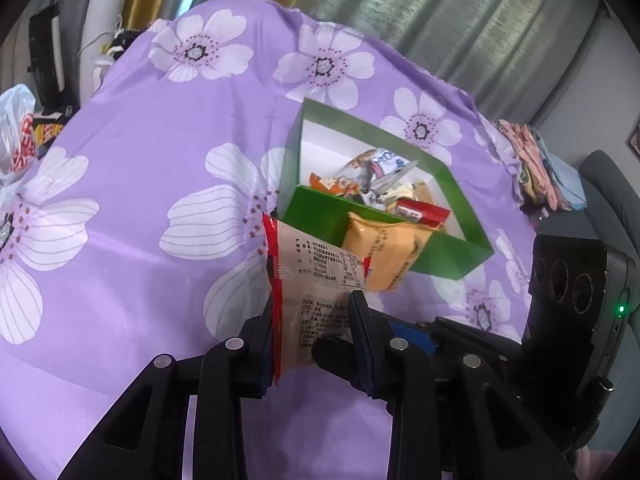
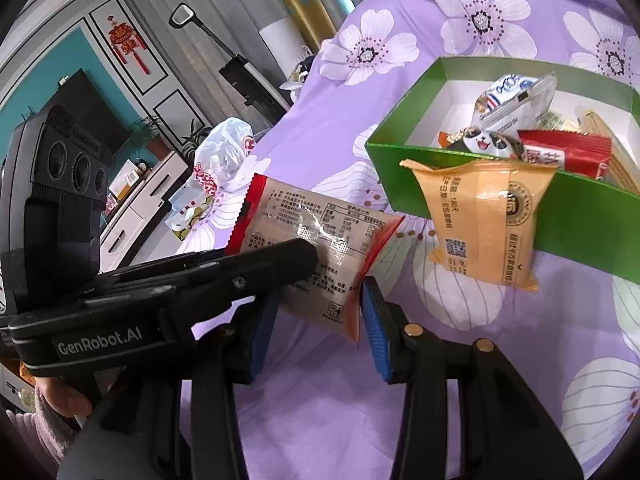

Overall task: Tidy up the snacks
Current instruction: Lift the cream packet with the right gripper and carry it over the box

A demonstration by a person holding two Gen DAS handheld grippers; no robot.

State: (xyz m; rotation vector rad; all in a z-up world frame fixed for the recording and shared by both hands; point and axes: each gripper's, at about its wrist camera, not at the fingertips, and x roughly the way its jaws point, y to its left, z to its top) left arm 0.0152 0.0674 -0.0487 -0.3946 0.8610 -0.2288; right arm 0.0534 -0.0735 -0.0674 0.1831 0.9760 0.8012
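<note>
On purple floral cloth (image 1: 140,208), green box (image 1: 320,216)

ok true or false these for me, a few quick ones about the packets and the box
1. The left gripper is shut on the red-edged packet. True.
2. The box is blue. False: it is green.
3. The orange packet lies inside the box. False: it is outside, against the front wall.
4. A panda packet is in the box. True.
</note>
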